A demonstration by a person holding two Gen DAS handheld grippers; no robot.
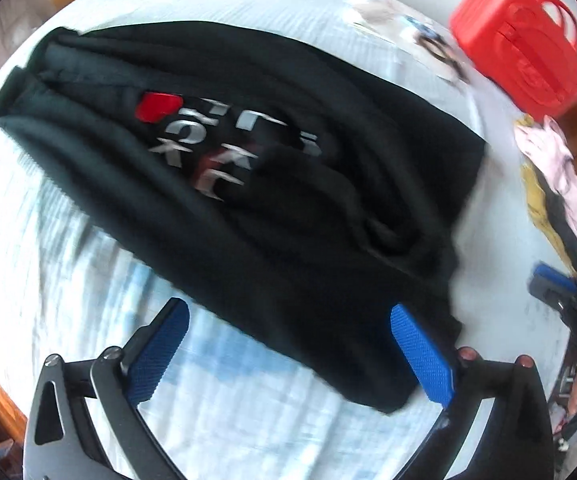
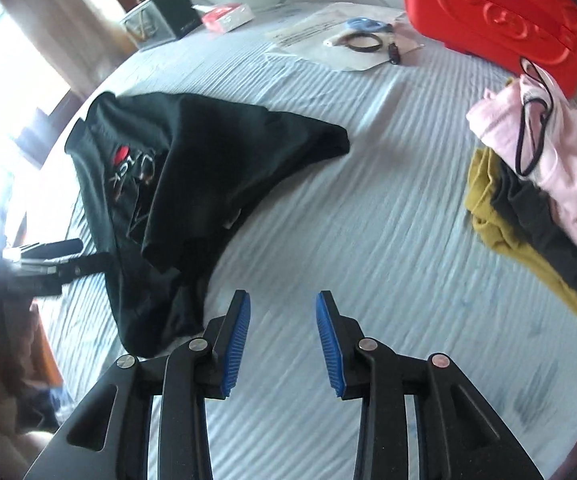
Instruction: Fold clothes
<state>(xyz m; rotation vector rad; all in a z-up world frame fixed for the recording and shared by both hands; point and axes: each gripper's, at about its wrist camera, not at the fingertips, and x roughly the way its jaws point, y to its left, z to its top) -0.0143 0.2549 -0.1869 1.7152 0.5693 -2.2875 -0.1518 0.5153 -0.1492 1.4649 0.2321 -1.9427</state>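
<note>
A black T-shirt [image 1: 272, 184] with a red and white print lies crumpled on the white striped bed sheet [image 1: 228, 412]. It also shows in the right wrist view [image 2: 192, 184] at the left. My left gripper [image 1: 288, 316] is open wide, its blue pads on either side of the shirt's near edge, holding nothing. My right gripper [image 2: 283, 300] is open and empty, over bare sheet [image 2: 368, 240] to the right of the shirt. The right gripper also shows in the left wrist view [image 1: 568, 300] at the right edge. The left gripper shows in the right wrist view [image 2: 48, 264] at the shirt's left edge.
A red plastic case [image 2: 496, 12] stands at the far right of the bed. A pile of pink, dark and mustard clothes [image 2: 536, 184] lies at the right. Papers with cables [image 2: 352, 40], a red box [image 2: 228, 16] and a black box [image 2: 164, 12] lie at the far edge.
</note>
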